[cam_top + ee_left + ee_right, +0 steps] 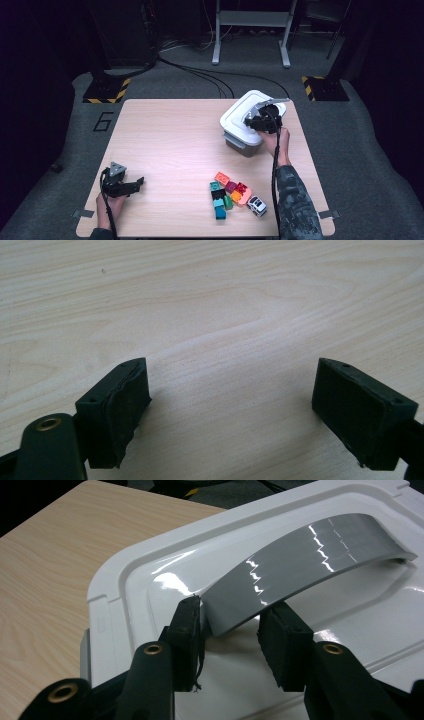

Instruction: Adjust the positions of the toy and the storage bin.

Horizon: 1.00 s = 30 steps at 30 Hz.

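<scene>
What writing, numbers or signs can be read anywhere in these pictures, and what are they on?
"6": a large dark number on the grey floor, left of the table.
No words, but yellow-and-black warning stripes mark two floor plates behind the table.
The white box lid, its grey handle, the toy blocks and the toy car show no readable text.

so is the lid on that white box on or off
On. The white lid sits flat on the box, and the right gripper grips its grey handle.

White lid (150, 580) with arched grey handle (310, 555) sits flat on grey-walled box (239, 144), at table's 2 o'clock, handle arching above lid top.
</scene>
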Motion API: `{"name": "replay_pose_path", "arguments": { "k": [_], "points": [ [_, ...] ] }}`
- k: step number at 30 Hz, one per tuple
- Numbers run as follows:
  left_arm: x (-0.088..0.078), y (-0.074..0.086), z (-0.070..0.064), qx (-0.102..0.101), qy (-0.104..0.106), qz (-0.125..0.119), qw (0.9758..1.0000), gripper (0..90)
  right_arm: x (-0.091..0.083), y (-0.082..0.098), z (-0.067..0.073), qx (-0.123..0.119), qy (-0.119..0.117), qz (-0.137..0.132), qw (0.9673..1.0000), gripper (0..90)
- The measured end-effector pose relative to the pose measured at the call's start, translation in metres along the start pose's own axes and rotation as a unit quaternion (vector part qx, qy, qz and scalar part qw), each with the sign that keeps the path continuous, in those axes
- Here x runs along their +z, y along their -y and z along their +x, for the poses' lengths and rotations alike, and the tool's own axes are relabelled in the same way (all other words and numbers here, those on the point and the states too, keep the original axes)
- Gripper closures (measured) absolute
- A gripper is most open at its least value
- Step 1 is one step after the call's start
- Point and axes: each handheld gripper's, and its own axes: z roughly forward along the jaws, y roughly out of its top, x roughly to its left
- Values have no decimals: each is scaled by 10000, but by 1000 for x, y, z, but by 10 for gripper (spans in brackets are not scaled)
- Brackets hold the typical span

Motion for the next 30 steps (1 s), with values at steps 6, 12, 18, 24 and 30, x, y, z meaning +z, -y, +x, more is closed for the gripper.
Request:
{"name": "replay_pose_path", "arguments": {
  "k": [6, 12, 18, 24, 30],
  "points": [
    [0, 0, 0, 0, 1, 0, 10000, 154, 0, 2, 9, 3, -124, 12, 9999, 610],
    [0, 0, 0, -2, 0, -4, 10000, 154, 2, 4, 20, -95, -171, -36, 9998, 610],
    [0, 0, 0, -3, 0, -5, 10000, 154, 4, 5, 36, -232, -230, -21, 9995, 608],
    [0, 0, 0, 1, -14, -2, 10000, 154, 7, 5, 45, -275, -290, -8, 9992, 607],
    [0, 0, 0, 3, -18, -3, 10000, 154, 11, 3, 61, -384, -422, 38, 9984, 602]
  ]
}}
